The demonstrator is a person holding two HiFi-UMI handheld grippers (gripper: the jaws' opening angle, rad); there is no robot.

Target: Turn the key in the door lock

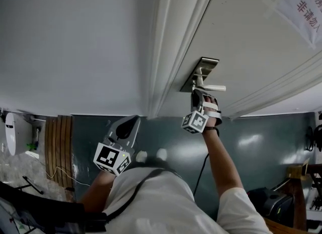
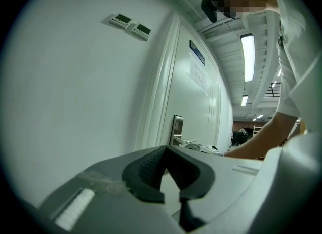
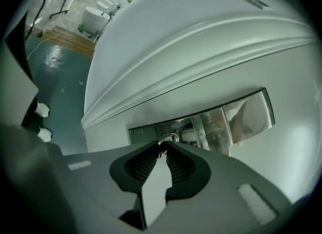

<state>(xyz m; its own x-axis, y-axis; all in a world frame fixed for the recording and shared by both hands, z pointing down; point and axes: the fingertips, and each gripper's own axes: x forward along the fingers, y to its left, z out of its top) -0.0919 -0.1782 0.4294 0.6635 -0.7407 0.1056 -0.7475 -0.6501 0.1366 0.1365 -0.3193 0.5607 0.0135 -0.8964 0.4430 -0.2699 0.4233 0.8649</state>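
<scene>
Your right gripper (image 3: 162, 150) pinched the key (image 3: 170, 138) in the door lock (image 3: 226, 122) | step: turning | next: you needed a gentle twist | left gripper (image 2: 166, 150) closed, empty.

Head view dim, cool grey; soft sheen on floor (image 1: 250, 141) lower right. 2 gripper views fisheye, black corners (straight edges bow). Blown-out ceiling tube lights (image 2: 247, 57), upper right. Mirror-bright lock plate (image 3: 246, 114), reflections smeared.
</scene>
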